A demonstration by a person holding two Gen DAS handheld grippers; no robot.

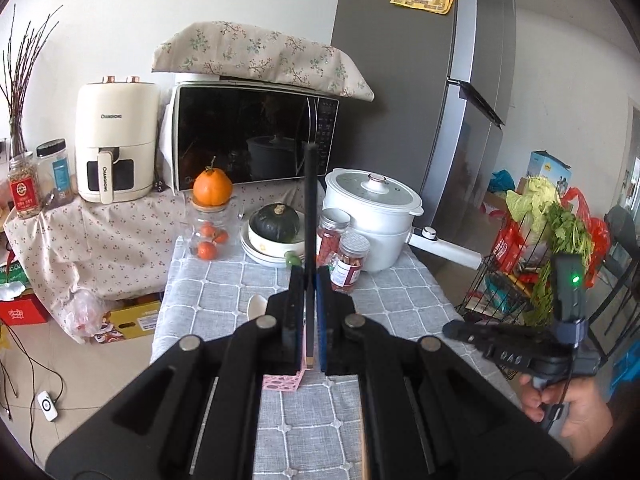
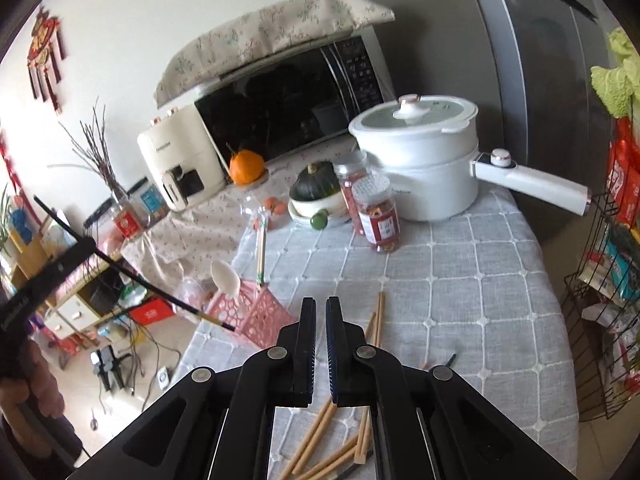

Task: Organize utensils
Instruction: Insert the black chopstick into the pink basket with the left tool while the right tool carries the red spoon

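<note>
Left gripper [image 1: 309, 280]: jaws clenched on a black chopstick [image 1: 309, 208], its end above the pink basket [image 2: 256, 312], likely for dropping in
Right gripper [image 2: 320, 308]: jaws nearly closed, empty; over loose wooden chopsticks [image 2: 316, 440] on the table [image 2: 480, 280]

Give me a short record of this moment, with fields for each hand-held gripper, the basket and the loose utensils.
left hand-held gripper: shut on a black chopstick, held above the basket
right hand-held gripper: nearly shut, holds nothing, over the table
basket: pink, near the table's left edge; a white spoon and a pale chopstick stand in it
loose utensils: tan chopsticks lie on the grey tablecloth under the right hand-held gripper
step: black chopstick not yet in the basket
</note>
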